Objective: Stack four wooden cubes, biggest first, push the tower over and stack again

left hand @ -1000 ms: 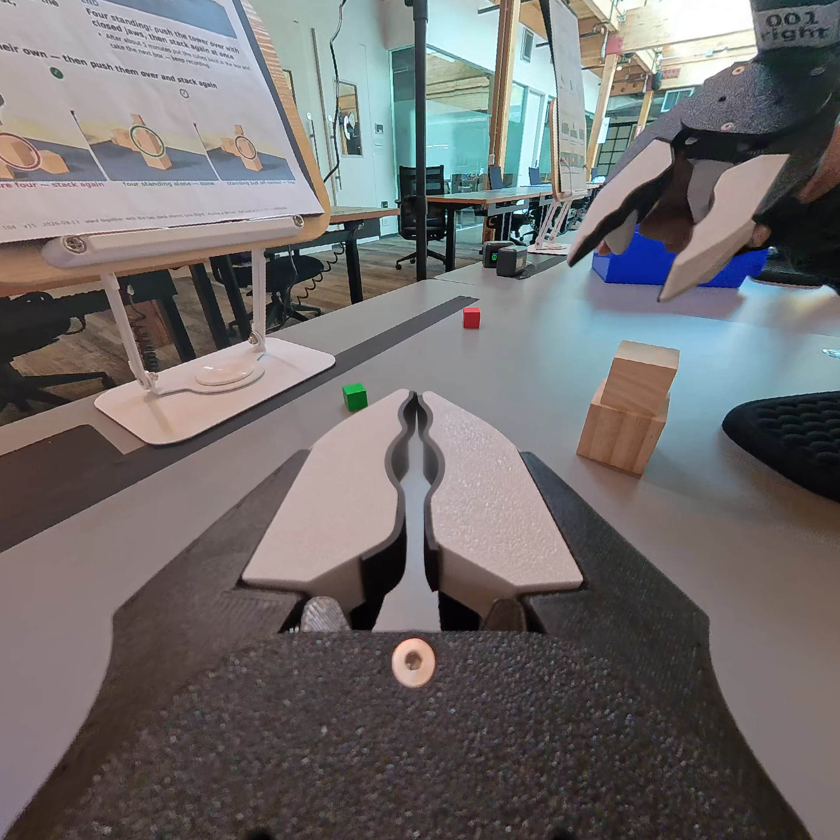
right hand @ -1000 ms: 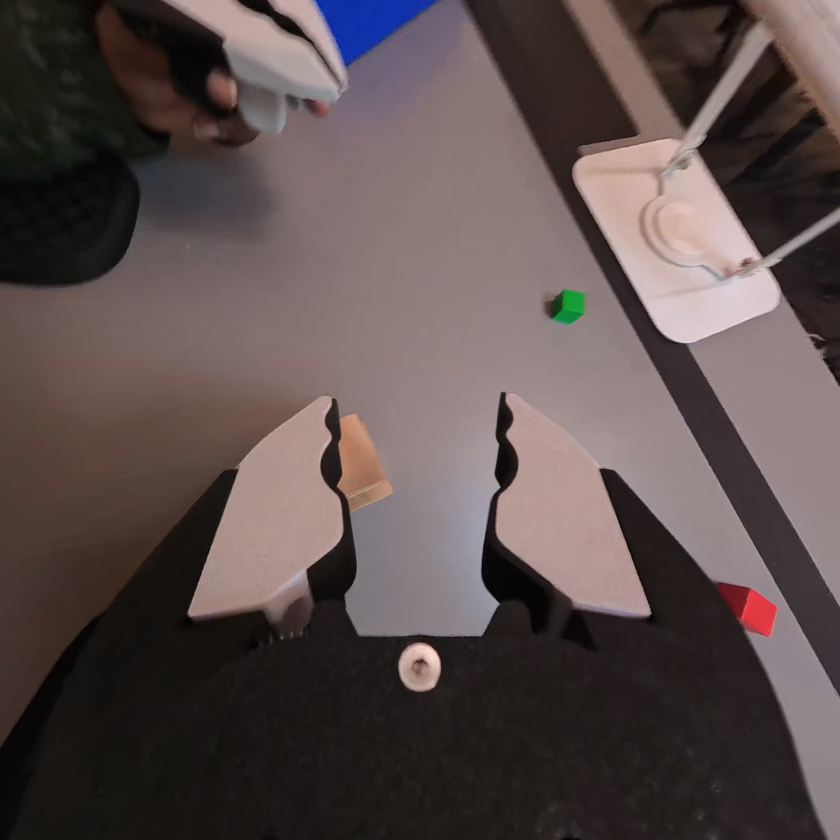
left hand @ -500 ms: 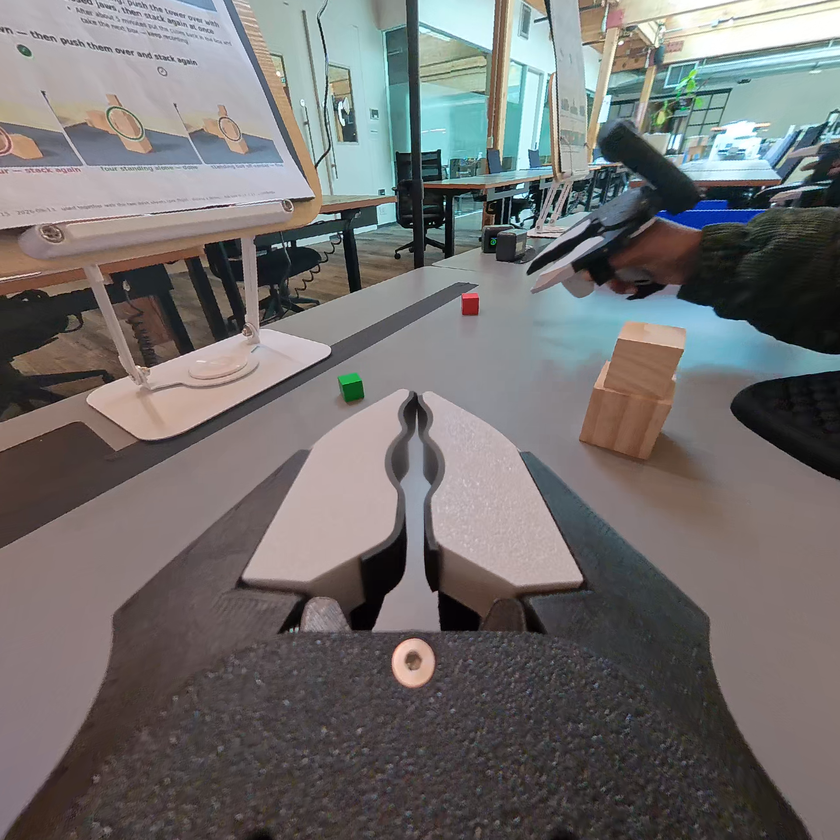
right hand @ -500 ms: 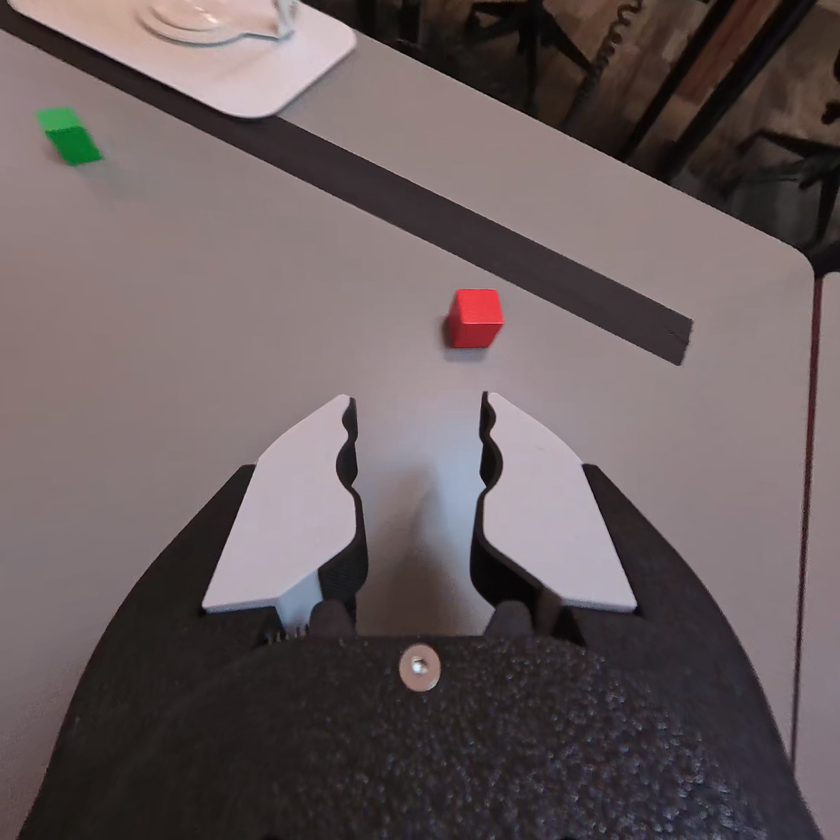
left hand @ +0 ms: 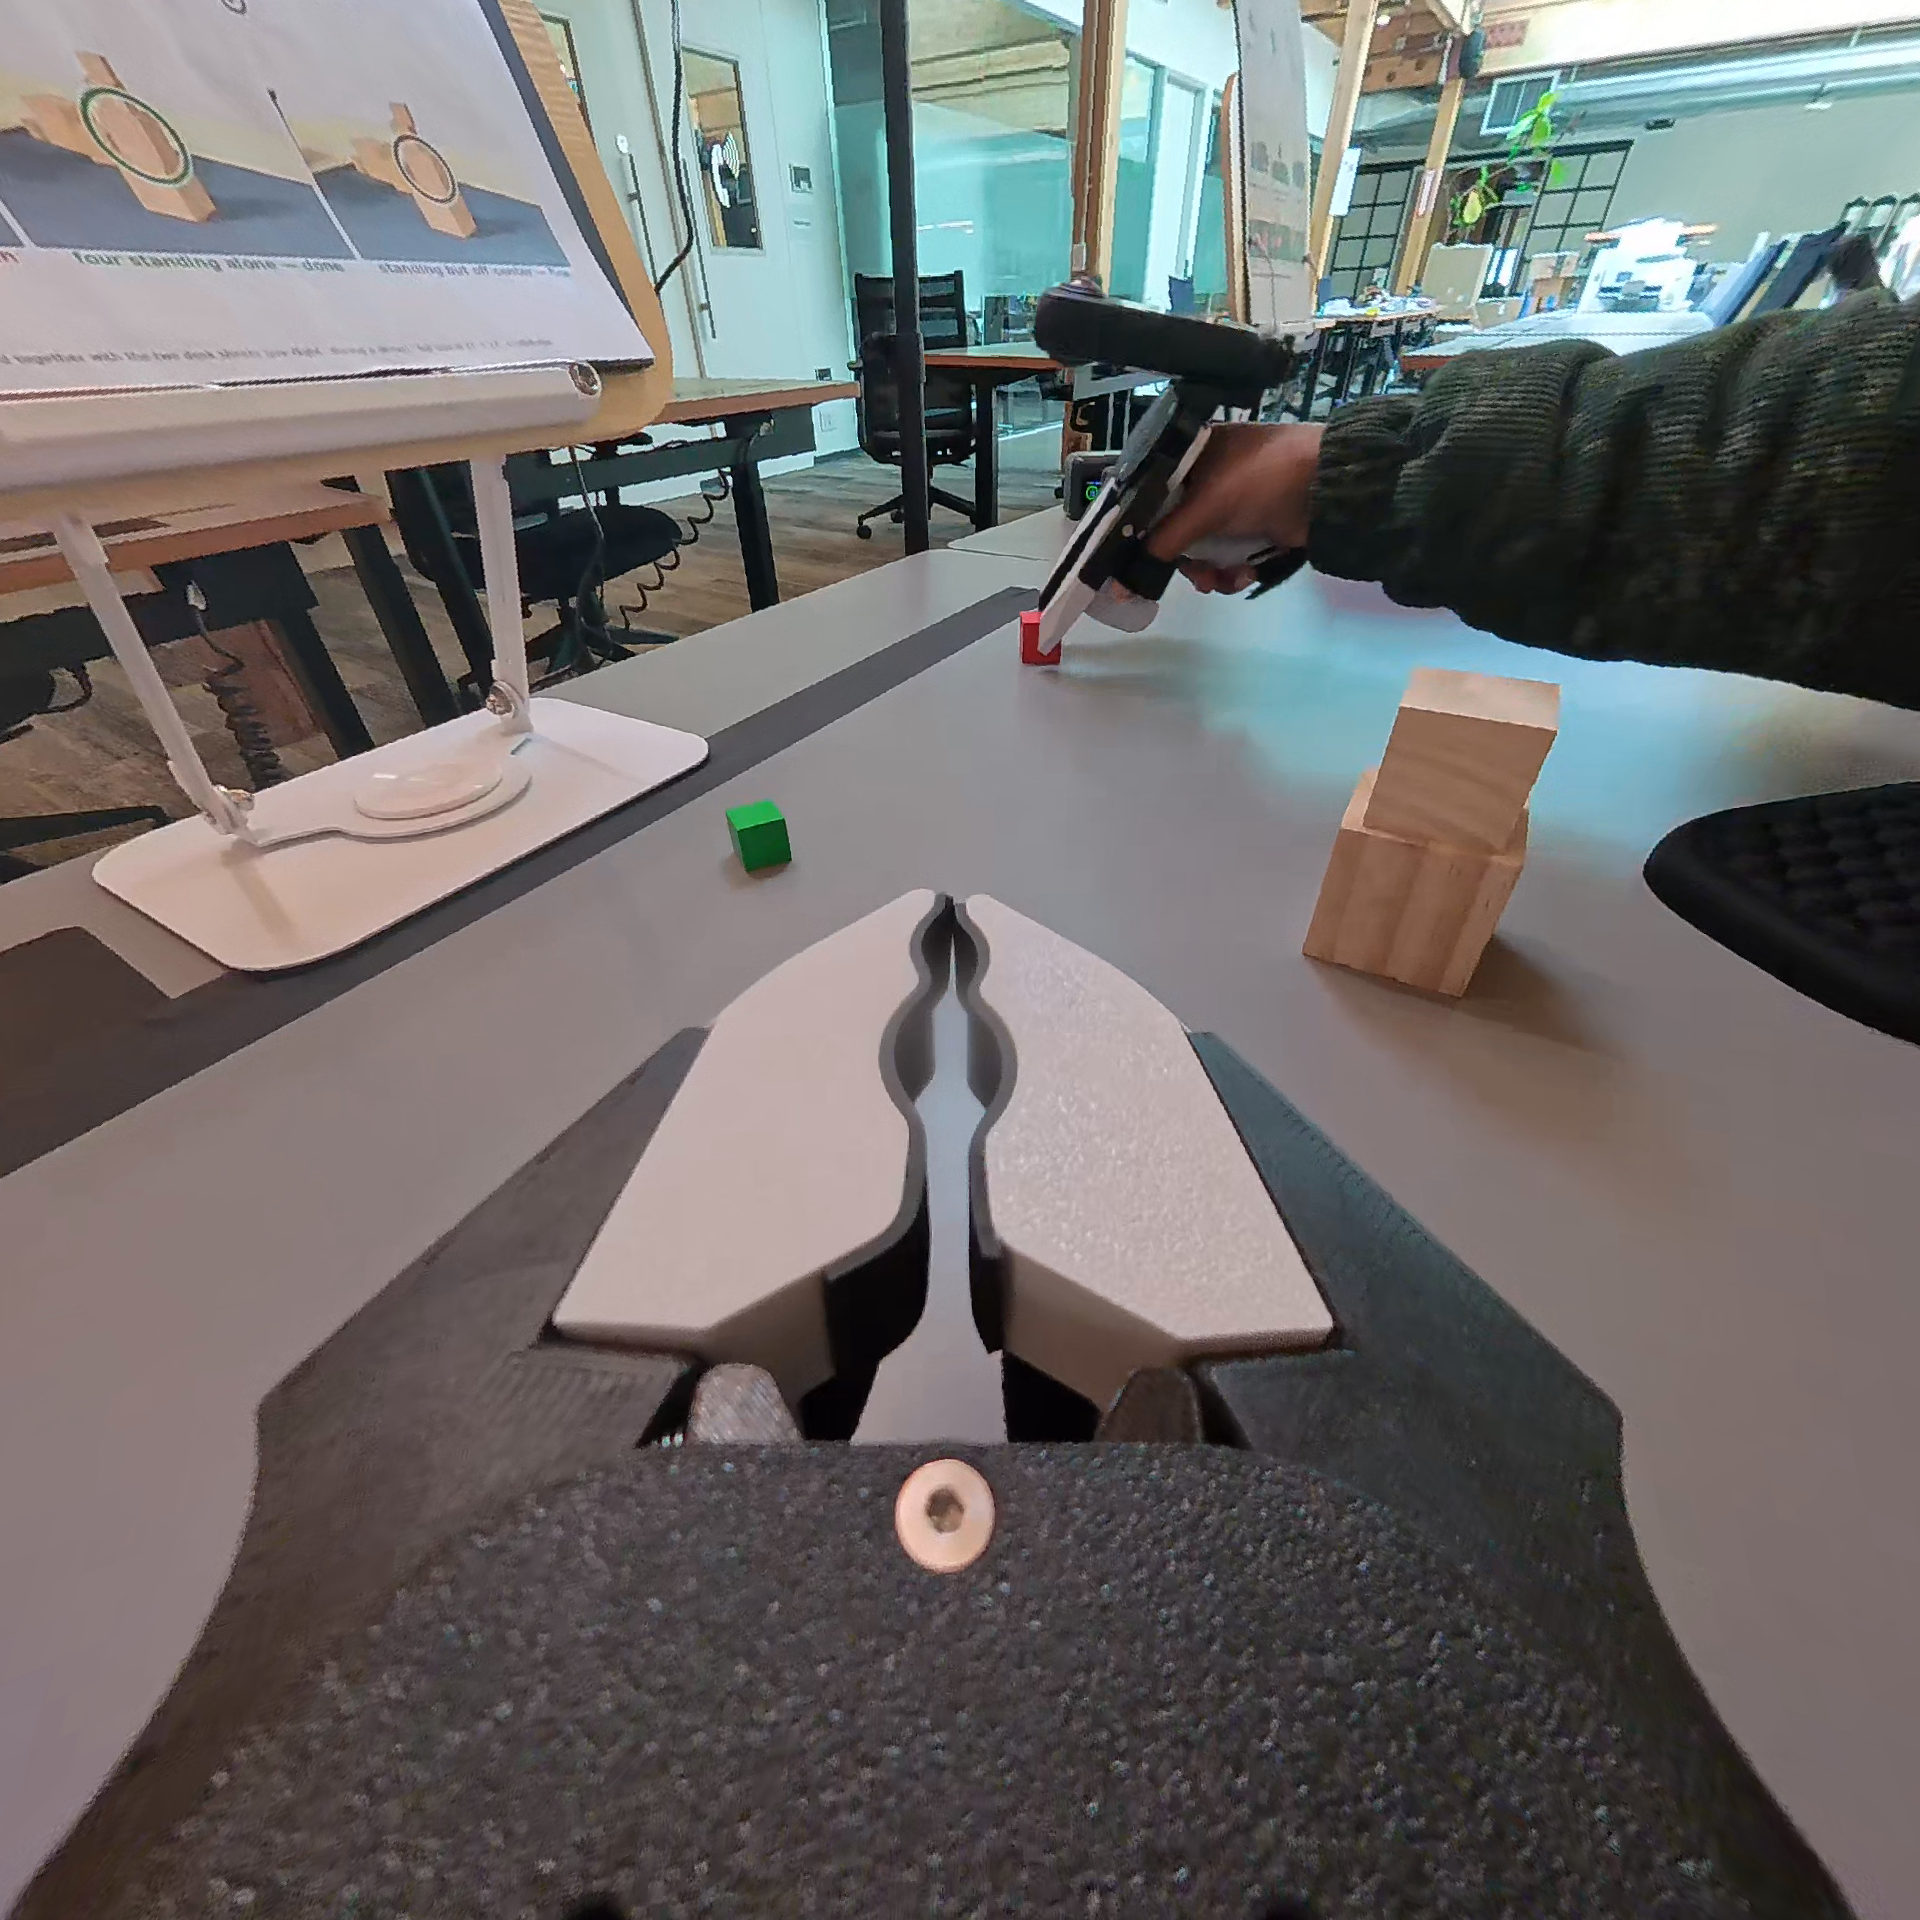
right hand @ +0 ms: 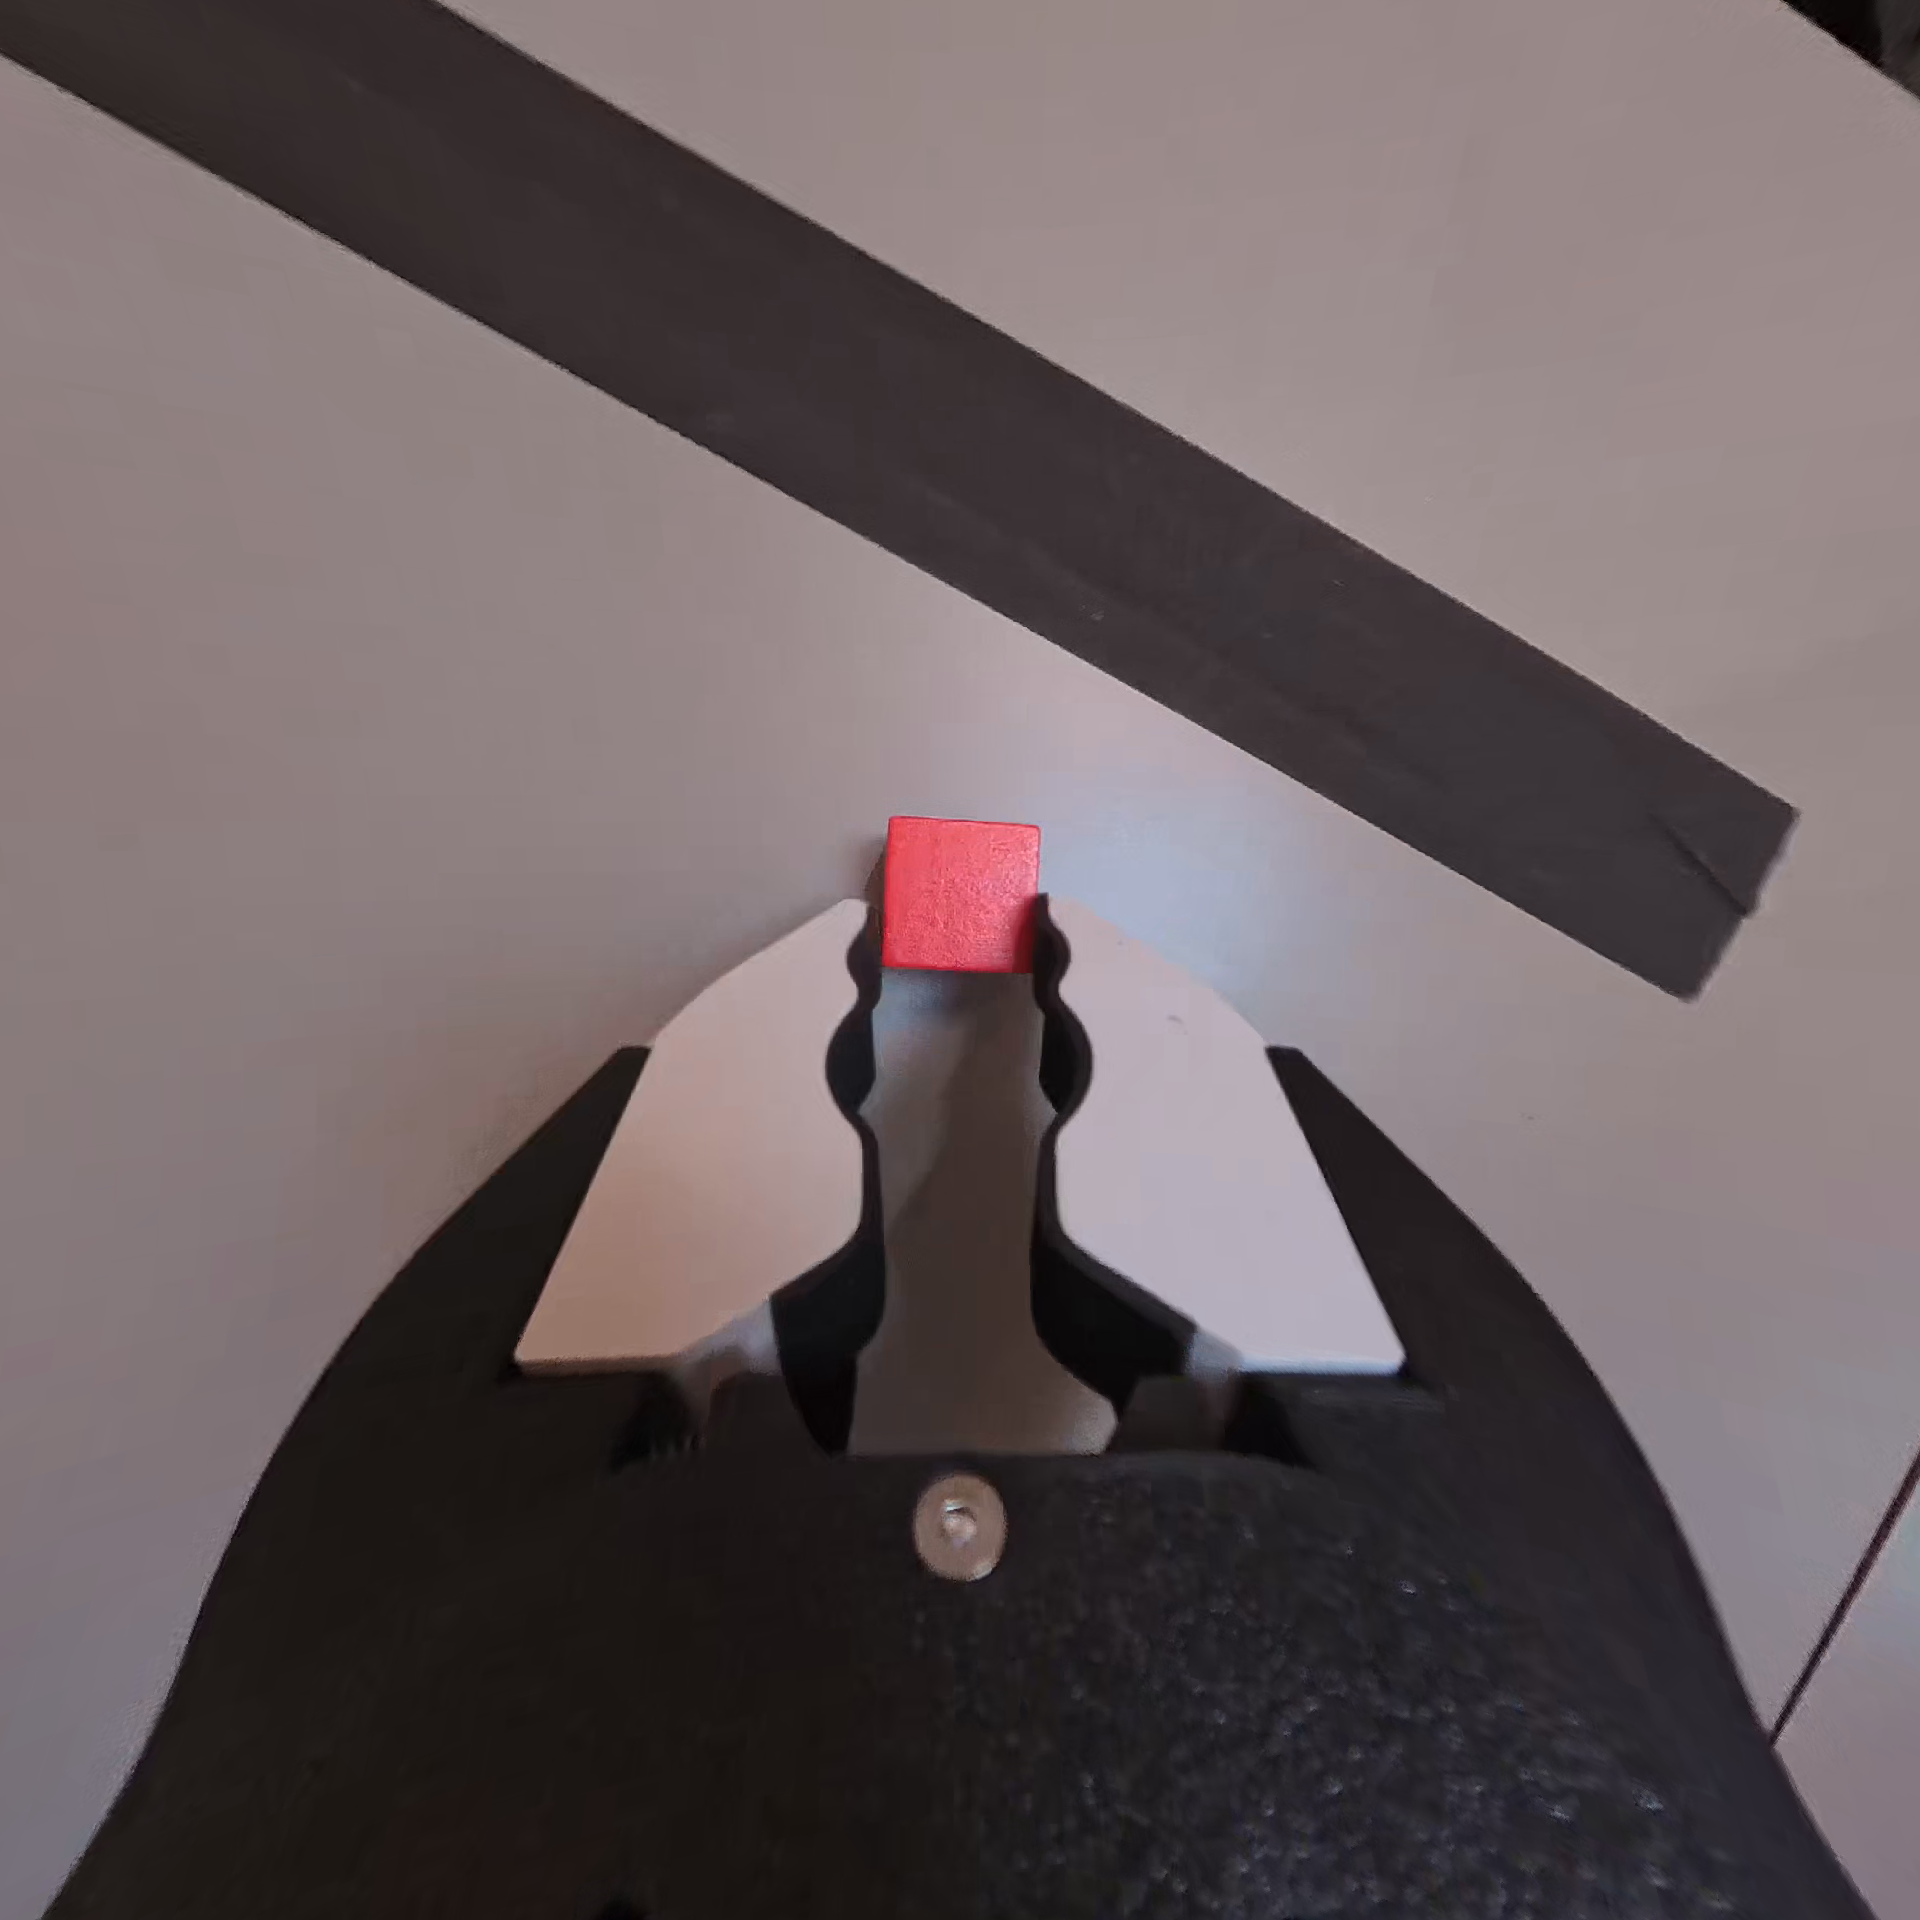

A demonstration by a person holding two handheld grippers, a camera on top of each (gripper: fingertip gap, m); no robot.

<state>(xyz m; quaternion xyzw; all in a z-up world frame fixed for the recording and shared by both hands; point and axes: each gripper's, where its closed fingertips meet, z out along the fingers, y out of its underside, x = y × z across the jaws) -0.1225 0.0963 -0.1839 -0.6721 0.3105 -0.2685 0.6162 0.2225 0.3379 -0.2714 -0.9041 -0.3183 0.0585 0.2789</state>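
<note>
My right gripper [right hand: 958, 920] points down at the grey table [right hand: 416, 727], its fingertips closed on both sides of a small red cube [right hand: 961, 894] that rests on the table. The left wrist view shows the same: the right gripper [left hand: 1055, 623], held by a hand in a dark green sleeve [left hand: 1621, 488], has its tip at the red cube [left hand: 1032, 644]. My left gripper [left hand: 951, 912] is shut with nothing between its fingers and sits low over the table. A small green cube [left hand: 758, 834] lies just ahead of it to the left.
Two wooden blocks stand stacked at the right, the upper block [left hand: 1465, 758] askew on the lower block [left hand: 1413, 894]. A white stand base [left hand: 395, 831] holding a sheet board is at the left. A black strip [right hand: 935, 416] crosses the table. A black pad [left hand: 1808, 894] lies at the far right. My hands' fingertips stand some 45 centimetres from each other. To reach the upper block [left hand: 1465, 758] in a straight line is about 15 centimetres for my left fingers, about 35 centimetres for my right.
My right gripper swung away from the wooden blocks, came down over the red cube and narrowed its jaws onto it. My left gripper stayed shut and still.
</note>
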